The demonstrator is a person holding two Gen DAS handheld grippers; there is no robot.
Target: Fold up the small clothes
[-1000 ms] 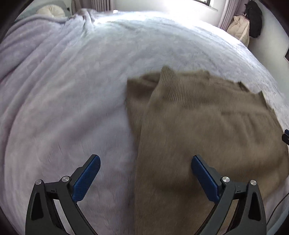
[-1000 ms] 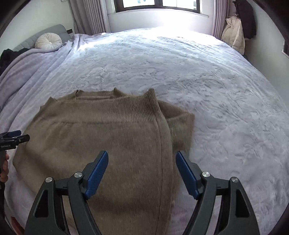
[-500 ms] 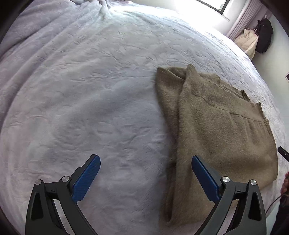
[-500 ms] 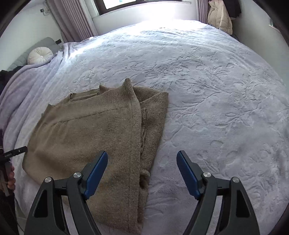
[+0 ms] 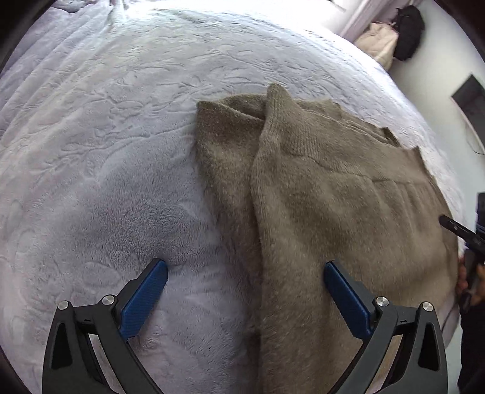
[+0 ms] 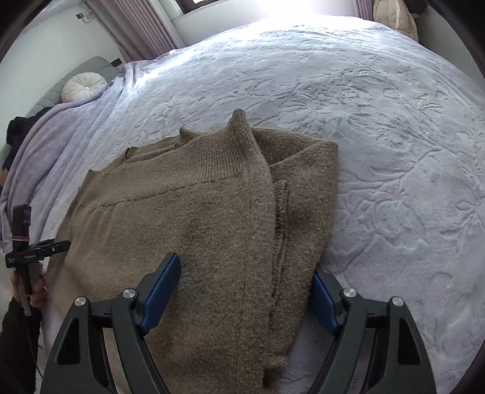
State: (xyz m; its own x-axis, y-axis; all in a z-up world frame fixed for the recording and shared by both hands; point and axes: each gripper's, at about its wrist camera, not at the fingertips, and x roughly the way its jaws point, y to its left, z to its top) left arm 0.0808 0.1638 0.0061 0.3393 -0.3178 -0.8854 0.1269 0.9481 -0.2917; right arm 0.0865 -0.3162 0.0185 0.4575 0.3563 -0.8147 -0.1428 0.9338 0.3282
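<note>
A brown knit sweater (image 5: pixel 333 194) lies partly folded on the pale lilac bedspread (image 5: pixel 106 136), one side flap laid over the body. My left gripper (image 5: pixel 245 278) is open and empty, low over the sweater's left folded edge, its right finger over the knit. In the right wrist view the sweater (image 6: pixel 197 218) fills the middle. My right gripper (image 6: pixel 245 282) is open and empty, straddling the sweater's right folded edge near its lower part. The other gripper shows at the left edge of that view (image 6: pixel 27 251).
The bedspread (image 6: pixel 394 151) stretches far to the right and back. A round white cushion (image 6: pixel 83 88) lies at the head of the bed. Curtains (image 6: pixel 142 27) and a bright window stand behind. Bags (image 5: pixel 391 39) hang by the wall.
Both grippers have come lower and closer to the sweater. The right gripper has shifted so the folded edge now lies between its fingers. Both stay open.
</note>
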